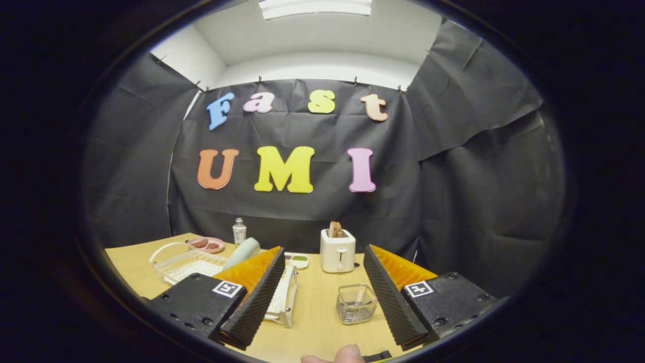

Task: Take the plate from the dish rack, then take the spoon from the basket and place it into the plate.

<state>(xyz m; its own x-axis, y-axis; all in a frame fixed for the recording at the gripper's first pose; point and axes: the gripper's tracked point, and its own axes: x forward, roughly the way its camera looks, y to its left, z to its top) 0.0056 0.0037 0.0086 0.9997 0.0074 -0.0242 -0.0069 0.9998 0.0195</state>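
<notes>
Desk [312, 302] is carrying the dish rack [282, 297] just beside the left finger, tool [322, 297] hanging spread and empty.

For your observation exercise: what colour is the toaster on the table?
The toaster is white or cream, seen best in the gripper view.

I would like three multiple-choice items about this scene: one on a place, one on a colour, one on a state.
1. Where is the wire basket?
A. between the fingers, in front of the toaster
B. on the toaster
C. inside the white basket

2. What colour is the toaster?
A. red
B. white
C. green

3. How is the gripper?
A. shut on the basket
B. shut on nothing
C. open

Answers:
1 A, it stands on the table nearer than the toaster.
2 B, its body is white.
3 C, the fingers stand wide apart, holding nothing.
</notes>
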